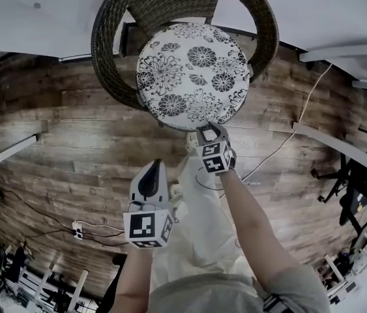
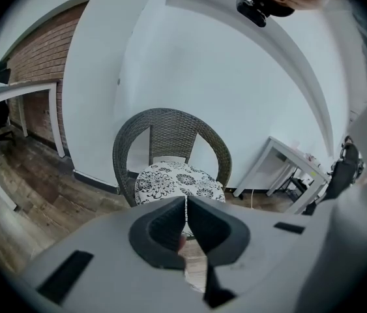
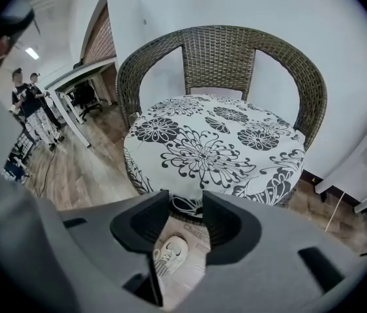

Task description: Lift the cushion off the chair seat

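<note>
A round cushion (image 1: 193,74) with a black-and-white flower print lies on the seat of a dark wicker chair (image 1: 108,51). My right gripper (image 1: 209,130) is at the cushion's near edge. In the right gripper view the right gripper (image 3: 186,201) is open with nothing between its jaws, and the cushion (image 3: 216,142) fills the view just past them, inside the chair (image 3: 222,47). My left gripper (image 1: 153,168) is further back, over the wooden floor. In the left gripper view the left gripper (image 2: 184,202) is shut and empty, with the cushion (image 2: 180,181) and chair (image 2: 170,126) well ahead.
The chair stands against a white wall. A white desk (image 1: 359,96) is at the right, with a cable (image 1: 287,135) running across the floor. A power strip (image 1: 77,229) lies at the left. The person's shoe (image 3: 169,250) is under the right gripper. Bystanders (image 3: 30,103) stand far left.
</note>
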Action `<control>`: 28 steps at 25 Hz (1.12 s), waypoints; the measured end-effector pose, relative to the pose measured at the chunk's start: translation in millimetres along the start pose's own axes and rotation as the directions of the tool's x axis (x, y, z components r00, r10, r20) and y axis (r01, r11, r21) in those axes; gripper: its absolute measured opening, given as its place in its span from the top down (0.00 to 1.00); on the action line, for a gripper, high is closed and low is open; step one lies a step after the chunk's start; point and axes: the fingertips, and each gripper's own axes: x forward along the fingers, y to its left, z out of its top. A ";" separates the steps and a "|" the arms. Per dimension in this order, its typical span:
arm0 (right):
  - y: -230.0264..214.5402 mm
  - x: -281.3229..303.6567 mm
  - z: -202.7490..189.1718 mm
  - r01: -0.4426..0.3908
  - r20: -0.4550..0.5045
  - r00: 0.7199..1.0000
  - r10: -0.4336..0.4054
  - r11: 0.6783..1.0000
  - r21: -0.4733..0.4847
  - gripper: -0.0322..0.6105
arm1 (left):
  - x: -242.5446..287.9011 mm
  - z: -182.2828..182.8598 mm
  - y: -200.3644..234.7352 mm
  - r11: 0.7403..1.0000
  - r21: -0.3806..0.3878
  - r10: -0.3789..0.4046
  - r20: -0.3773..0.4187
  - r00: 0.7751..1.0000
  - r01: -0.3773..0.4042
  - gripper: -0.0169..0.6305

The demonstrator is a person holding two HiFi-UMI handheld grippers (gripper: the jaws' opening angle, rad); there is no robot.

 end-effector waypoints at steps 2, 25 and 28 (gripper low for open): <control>0.2 0.2 -0.4 -0.002 -0.004 1.000 0.002 1.000 0.007 0.71 | 0.4 -0.8 0.9 1.000 -0.005 0.001 -0.001 1.000 -0.001 0.96; -3.2 -75.8 34.9 0.076 0.041 0.996 -0.078 0.996 0.051 0.92 | -52.6 40.1 -24.6 0.999 0.012 -0.032 0.084 0.996 0.031 0.96; 1.5 -105.8 49.6 0.086 0.086 0.992 -0.091 0.995 0.054 0.92 | -71.7 53.7 -31.6 0.999 0.025 -0.039 0.115 0.993 0.037 0.96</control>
